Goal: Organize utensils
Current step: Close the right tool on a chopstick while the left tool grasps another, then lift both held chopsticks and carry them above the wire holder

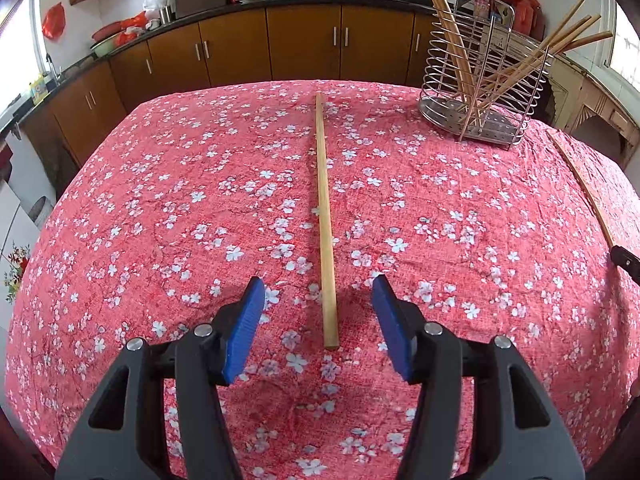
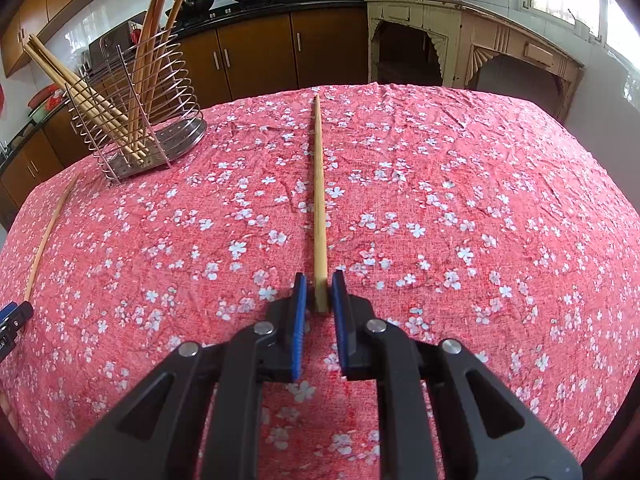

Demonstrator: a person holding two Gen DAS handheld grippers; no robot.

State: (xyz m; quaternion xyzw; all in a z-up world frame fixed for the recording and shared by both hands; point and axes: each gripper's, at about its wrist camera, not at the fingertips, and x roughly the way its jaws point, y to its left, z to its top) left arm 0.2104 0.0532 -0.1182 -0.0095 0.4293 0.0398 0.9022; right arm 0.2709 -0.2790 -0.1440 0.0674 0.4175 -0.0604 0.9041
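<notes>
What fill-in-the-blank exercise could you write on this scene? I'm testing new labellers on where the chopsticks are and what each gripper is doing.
1. The right gripper is shut on a wooden ____.
2. The left gripper is ____, with a chopstick lying loose on the cloth between its fingers.
3. Several chopsticks already lean inside the metal wire ____.
4. The table is covered by a ____ cloth with white flowers.

Missing words: chopstick; open; holder; red
</notes>
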